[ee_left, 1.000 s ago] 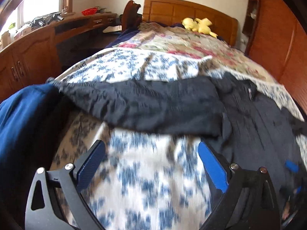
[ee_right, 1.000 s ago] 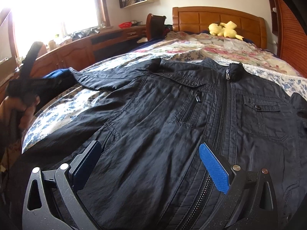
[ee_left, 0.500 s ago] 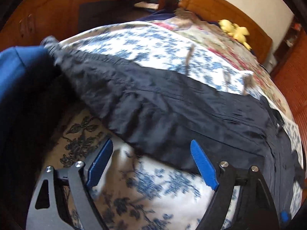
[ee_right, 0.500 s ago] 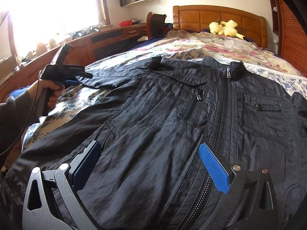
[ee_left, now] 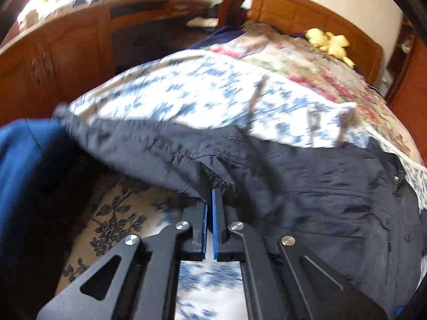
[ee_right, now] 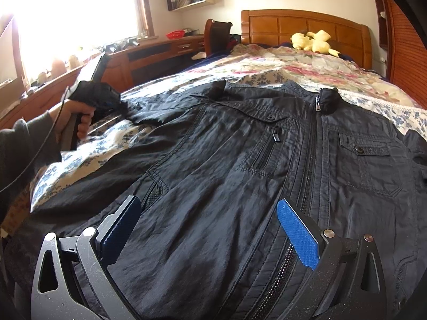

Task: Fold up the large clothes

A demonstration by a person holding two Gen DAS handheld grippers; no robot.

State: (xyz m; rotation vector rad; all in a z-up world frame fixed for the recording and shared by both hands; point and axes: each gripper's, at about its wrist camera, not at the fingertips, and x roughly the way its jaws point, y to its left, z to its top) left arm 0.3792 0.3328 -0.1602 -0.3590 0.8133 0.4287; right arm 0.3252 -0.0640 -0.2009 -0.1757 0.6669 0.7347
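A black zip jacket (ee_right: 267, 146) lies front up, spread on a bed with a blue-flowered cover (ee_right: 112, 138). Its left sleeve (ee_left: 160, 149) stretches out toward the bed's left side. My left gripper (ee_left: 210, 200) is shut on the lower edge of that sleeve; the fabric bunches between the blue pads. In the right wrist view it (ee_right: 117, 101) shows at the far left, held by a hand. My right gripper (ee_right: 208, 224) is open, low over the jacket's lower front, left of the zip.
A yellow plush toy (ee_right: 312, 41) lies by the wooden headboard (ee_right: 304, 26). A wooden desk and cabinets (ee_right: 160, 50) run along the left under the window. A blue garment (ee_left: 24, 165) hangs at the bed's left edge.
My left gripper moved in to the sleeve and closed on its edge; it was open before. My right gripper has stayed open over the jacket's front.
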